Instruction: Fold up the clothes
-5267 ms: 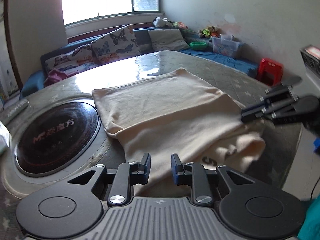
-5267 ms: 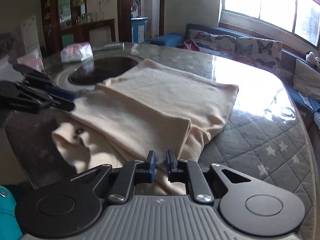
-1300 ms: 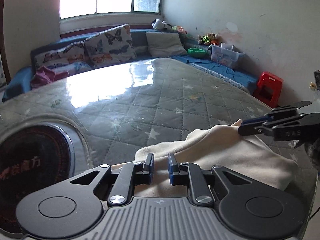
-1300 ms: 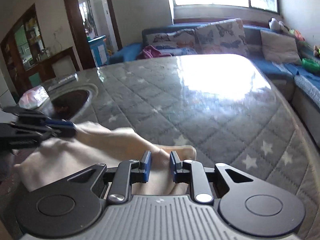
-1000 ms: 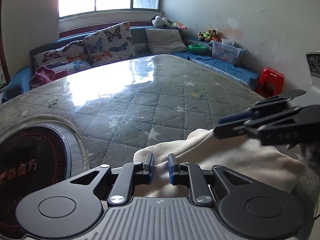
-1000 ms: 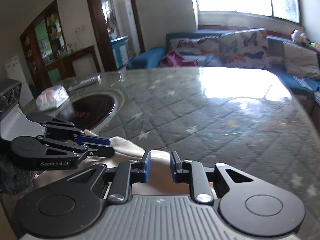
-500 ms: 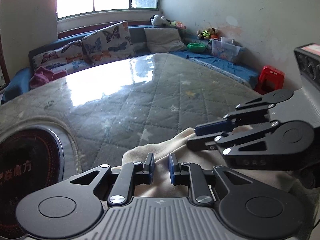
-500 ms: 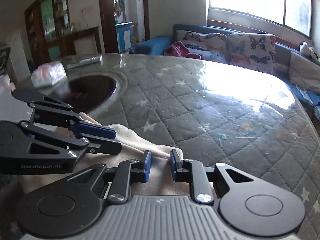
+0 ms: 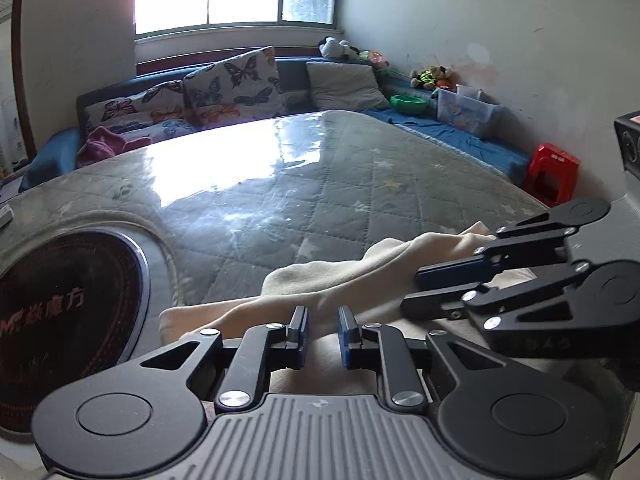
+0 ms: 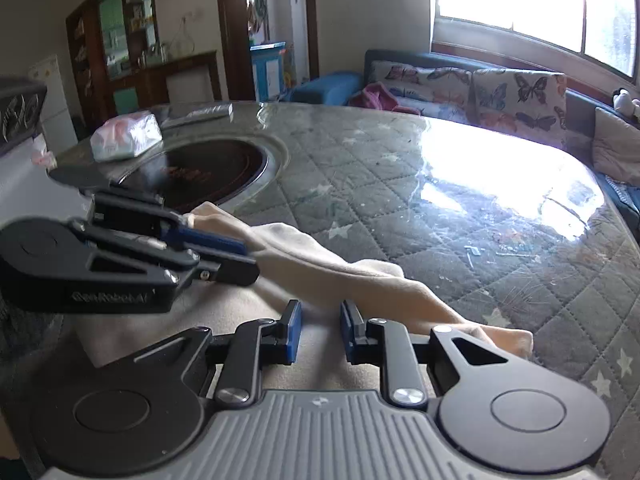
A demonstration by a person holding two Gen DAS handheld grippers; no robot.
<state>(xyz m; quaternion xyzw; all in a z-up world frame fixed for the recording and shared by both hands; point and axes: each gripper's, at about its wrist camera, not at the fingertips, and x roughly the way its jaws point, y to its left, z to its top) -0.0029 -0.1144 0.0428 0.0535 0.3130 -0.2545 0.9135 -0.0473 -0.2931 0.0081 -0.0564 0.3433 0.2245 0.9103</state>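
Observation:
A cream cloth (image 9: 352, 276) lies bunched at the near edge of the quilted grey table (image 9: 320, 184); it also shows in the right wrist view (image 10: 344, 276). My left gripper (image 9: 322, 334) has its jaws a little apart, with the cloth's fold lying between and under them. My right gripper (image 10: 320, 332) stands the same way over the cloth. Each gripper shows in the other's view, the right one (image 9: 408, 292) and the left one (image 10: 248, 260) resting on the cloth close beside each other.
A round black cooktop (image 9: 60, 312) is set into the table at the left. A tissue pack (image 10: 126, 136) and a remote (image 10: 200, 114) lie beyond it. A sofa with butterfly cushions (image 9: 224, 88) runs behind the table. A red stool (image 9: 554, 172) stands at the right.
The cloth was gathered from a wide spread to a bunch at the near edge. In the last second the two grippers came close together and their jaws have widened slightly.

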